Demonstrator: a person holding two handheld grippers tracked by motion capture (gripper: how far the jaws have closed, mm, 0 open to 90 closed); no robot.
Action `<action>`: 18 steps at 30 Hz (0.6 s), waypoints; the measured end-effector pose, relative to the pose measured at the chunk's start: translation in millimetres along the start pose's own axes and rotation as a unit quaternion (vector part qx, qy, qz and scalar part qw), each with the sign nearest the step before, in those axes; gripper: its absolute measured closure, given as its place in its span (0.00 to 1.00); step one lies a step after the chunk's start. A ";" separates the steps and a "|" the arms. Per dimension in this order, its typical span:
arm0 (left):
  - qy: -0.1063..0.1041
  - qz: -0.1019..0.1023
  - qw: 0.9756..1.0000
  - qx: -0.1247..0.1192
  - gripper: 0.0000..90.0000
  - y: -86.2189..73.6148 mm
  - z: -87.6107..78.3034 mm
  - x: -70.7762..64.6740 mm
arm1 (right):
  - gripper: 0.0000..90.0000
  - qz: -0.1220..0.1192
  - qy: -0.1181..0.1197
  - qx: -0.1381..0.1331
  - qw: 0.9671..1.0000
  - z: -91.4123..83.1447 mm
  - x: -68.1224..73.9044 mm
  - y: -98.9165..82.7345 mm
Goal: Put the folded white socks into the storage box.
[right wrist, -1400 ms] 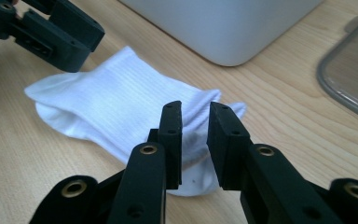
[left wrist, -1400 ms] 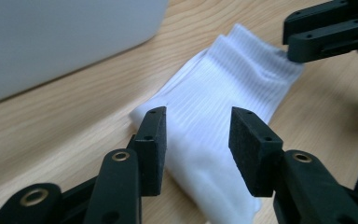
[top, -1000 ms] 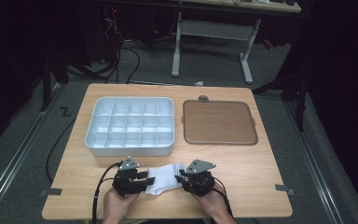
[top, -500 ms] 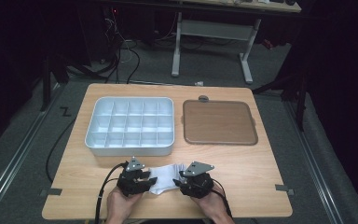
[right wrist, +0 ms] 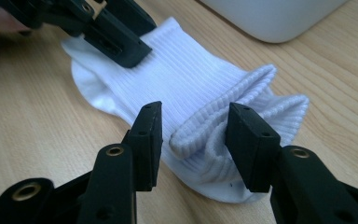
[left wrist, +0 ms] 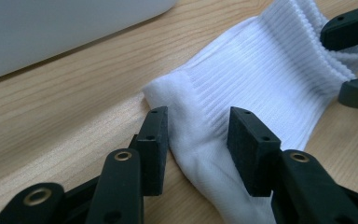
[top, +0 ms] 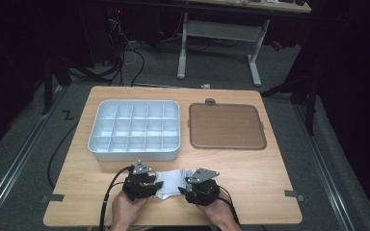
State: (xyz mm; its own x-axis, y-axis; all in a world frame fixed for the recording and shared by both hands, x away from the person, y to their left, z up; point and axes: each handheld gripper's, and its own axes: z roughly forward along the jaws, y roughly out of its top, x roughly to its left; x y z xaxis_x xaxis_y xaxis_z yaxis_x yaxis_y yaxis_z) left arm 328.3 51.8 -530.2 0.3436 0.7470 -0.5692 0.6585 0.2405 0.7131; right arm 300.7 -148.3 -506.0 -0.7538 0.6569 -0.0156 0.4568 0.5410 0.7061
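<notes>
Lying flat near the front edge of the wooden surface (top: 270, 168), a white ribbed sock (top: 171, 183) stretches between the two claws. Left claw (left wrist: 198, 140): jaws apart, straddling the heel end of the sock, pads resting beside the fabric, not pinching it. Right claw (right wrist: 193, 135): jaws apart too, set on either side of the bunched cuff, where the ribbed opening folds up between them. From the high view, both hands come in from the near edge, the left hand (top: 127, 209) and the right hand (top: 217, 214), each behind its claw. Behind the sock, well apart from it, a pale compartment tray (top: 135, 130) sits on the left half of the surface. To its right, just beside it, lies a brown flat tray (top: 226, 126).
</notes>
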 end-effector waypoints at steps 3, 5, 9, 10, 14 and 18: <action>0.001 0.001 1.000 -0.002 0.64 -0.1 0.0 0.1 | 0.82 0.003 -0.014 0.008 1.000 3.7 -2.9 -3.2; 0.000 0.002 1.000 -0.004 0.63 -0.2 -0.4 -0.3 | 0.85 0.005 -0.016 0.005 1.000 2.8 -3.1 -3.7; -0.022 0.006 1.000 -0.019 0.59 -0.8 -6.6 -7.1 | 0.88 0.011 -0.024 -0.014 1.000 -4.6 -2.7 -6.0; -0.022 0.006 1.000 -0.019 0.59 -0.8 -6.6 -7.1 | 0.88 0.011 -0.024 -0.014 1.000 -4.6 -2.7 -6.0; -0.050 0.018 0.998 -0.018 0.59 -6.4 -8.8 -18.5 | 0.88 0.017 -0.025 -0.019 0.999 -6.2 -3.8 -8.0; -0.049 0.047 0.998 -0.004 0.58 -16.6 -2.9 -25.0 | 0.88 0.023 -0.032 -0.024 0.999 -7.0 -6.2 -10.6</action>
State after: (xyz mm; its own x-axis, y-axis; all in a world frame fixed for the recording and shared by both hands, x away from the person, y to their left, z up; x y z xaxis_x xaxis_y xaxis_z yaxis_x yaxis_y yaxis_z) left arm 306.7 31.0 -526.7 0.4671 0.7029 -0.5364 0.6150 0.1775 0.7683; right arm 297.3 -161.7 -508.4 -0.7001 0.7136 -0.0256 0.4668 0.4845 0.7399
